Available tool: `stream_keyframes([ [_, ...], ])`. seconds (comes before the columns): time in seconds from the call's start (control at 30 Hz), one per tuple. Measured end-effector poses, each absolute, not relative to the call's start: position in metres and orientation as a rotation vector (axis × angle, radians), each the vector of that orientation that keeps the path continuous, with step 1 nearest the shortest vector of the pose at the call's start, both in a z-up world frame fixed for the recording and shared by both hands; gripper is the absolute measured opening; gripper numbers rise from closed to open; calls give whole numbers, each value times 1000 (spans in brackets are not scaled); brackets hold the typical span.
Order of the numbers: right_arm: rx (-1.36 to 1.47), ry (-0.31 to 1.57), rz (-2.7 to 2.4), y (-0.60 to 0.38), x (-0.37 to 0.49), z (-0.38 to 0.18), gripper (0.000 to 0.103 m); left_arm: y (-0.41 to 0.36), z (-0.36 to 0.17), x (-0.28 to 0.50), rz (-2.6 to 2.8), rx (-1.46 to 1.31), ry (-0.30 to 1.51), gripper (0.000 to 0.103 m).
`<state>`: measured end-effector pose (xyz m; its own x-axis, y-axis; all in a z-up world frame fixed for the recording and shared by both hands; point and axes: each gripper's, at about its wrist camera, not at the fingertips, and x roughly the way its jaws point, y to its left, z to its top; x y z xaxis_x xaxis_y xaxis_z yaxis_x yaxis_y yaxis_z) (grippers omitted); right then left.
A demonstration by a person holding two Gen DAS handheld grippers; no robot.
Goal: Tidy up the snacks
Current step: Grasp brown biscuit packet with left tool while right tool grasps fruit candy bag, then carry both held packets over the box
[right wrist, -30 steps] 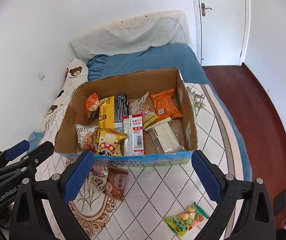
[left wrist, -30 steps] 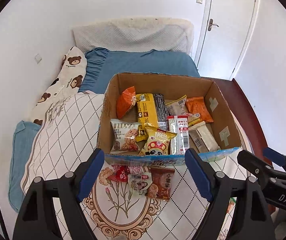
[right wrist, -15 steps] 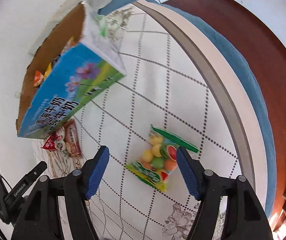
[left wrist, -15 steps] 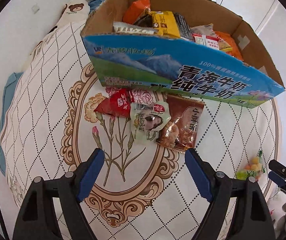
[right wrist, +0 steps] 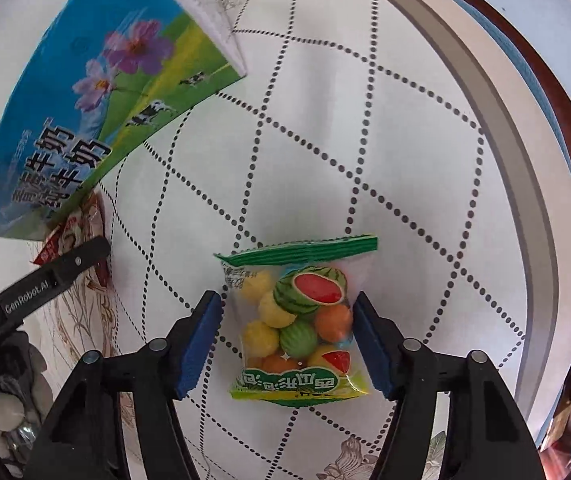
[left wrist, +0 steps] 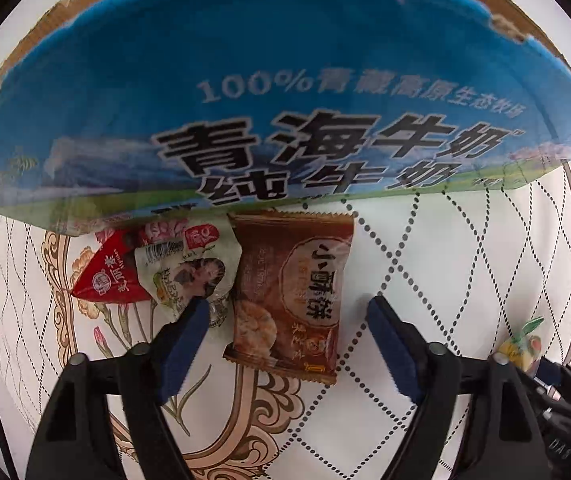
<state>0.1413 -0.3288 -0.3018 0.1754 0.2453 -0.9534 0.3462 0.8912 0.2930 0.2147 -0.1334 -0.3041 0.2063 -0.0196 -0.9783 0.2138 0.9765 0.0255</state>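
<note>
My left gripper [left wrist: 287, 303] points down over a brown snack packet [left wrist: 293, 292] that lies flat on the quilt. The packet sits between the closing jaws, and neither pad touches it. Left of it lie a pale packet [left wrist: 189, 276] and a red triangular packet [left wrist: 105, 276], both against the blue milk carton box [left wrist: 285, 100]. My right gripper [right wrist: 286, 298] straddles a clear bag of fruit-shaped candies [right wrist: 297, 320]. Its jaws are closing, the pads are right at the bag's side edges, and the bag is not squeezed. The box [right wrist: 85, 100] stands at the upper left there.
The white quilt [right wrist: 365, 140] with a dotted diamond pattern covers the bed. Its rounded edge and the dark wooden floor [right wrist: 565, 120] run down the right. The left gripper's body [right wrist: 45, 284] shows at the left edge, near the packets [right wrist: 73, 236].
Both grippers have dropped from above the box to just over the quilt and narrowed their jaws. The left now frames the brown packet and the right frames the candy bag.
</note>
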Motion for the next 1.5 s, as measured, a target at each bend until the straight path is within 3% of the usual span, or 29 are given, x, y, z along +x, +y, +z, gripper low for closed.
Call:
stream_keyframes([
  [0.03,493,1414,-67,-326,142,-301,61,-137,-305,214,-178,169,1364,47],
  [0.07,483,1417,-57,-322,141,-301,61,-141,-309,213,-178,179,1379,46],
  [0.27,389,1445,2,-296,138,-302,59,-141,-311,187,-190,163,1392,46],
  [0.57,171,1513,142,-246,114,-302,59,-115,-325,102,-305,-28,1577,47],
  [0.7,224,1510,143,-245,110,-309,61,-115,-350,104,-331,-54,1602,60],
  [0.9,301,1510,131,-267,108,-309,62,-106,-353,115,-311,-102,1584,60],
  [0.97,267,1501,129,-262,108,-310,57,-108,-349,111,-294,-78,1566,54],
  [1.27,293,1433,107,-252,101,-290,53,-97,-300,114,-301,-29,1517,54],
  [1.5,372,1309,148,-269,113,-234,53,-102,-218,138,-389,-83,1398,54],
])
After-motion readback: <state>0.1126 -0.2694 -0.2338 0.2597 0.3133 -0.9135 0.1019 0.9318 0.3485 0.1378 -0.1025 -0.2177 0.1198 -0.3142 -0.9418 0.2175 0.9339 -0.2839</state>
